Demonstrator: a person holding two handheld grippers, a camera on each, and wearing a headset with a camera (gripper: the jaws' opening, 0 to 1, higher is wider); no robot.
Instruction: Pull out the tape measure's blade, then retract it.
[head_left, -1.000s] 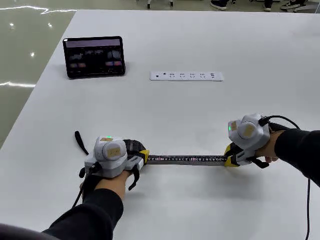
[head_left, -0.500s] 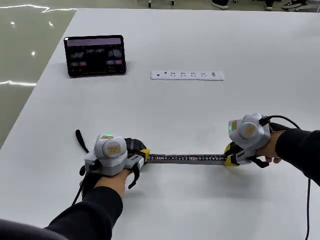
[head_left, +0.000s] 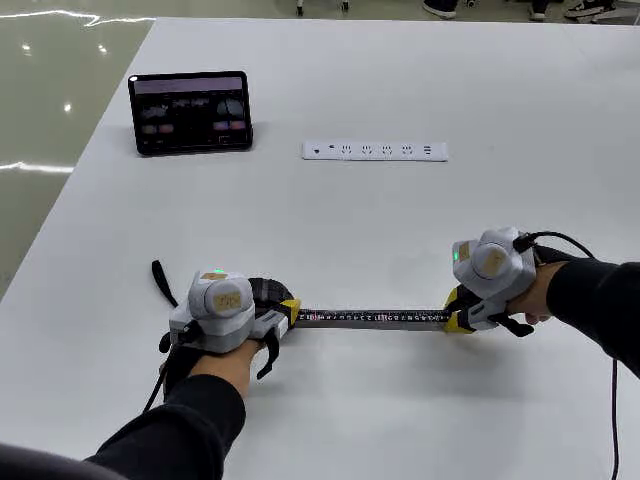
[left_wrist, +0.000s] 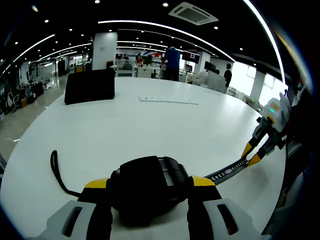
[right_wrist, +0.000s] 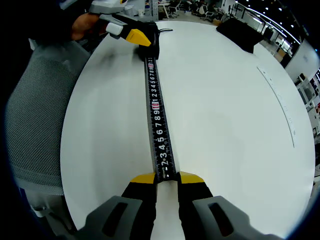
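A black tape measure case (left_wrist: 149, 186) rests on the white table between the jaws of my left gripper (left_wrist: 150, 196), which is shut on it; in the head view the case (head_left: 268, 297) sits at the lower left with the left gripper (head_left: 280, 318). A black wrist strap (head_left: 161, 283) trails from the case. The black blade (head_left: 372, 318) with white numerals lies flat across the table toward the right. My right gripper (head_left: 455, 315) is shut on the blade's end (right_wrist: 165, 172), low over the table. The blade (right_wrist: 156, 107) runs away to the case (right_wrist: 150, 47).
A dark tablet (head_left: 189, 111) stands propped at the back left of the white table (head_left: 420, 230). A white power strip (head_left: 374, 151) lies flat at the back centre. A black cable (head_left: 612, 400) hangs from the right gripper. The table's left edge drops to a glossy floor.
The right gripper has shifted slightly left with the blade's end, so the exposed blade is a little shorter. The left gripper and case stay put.
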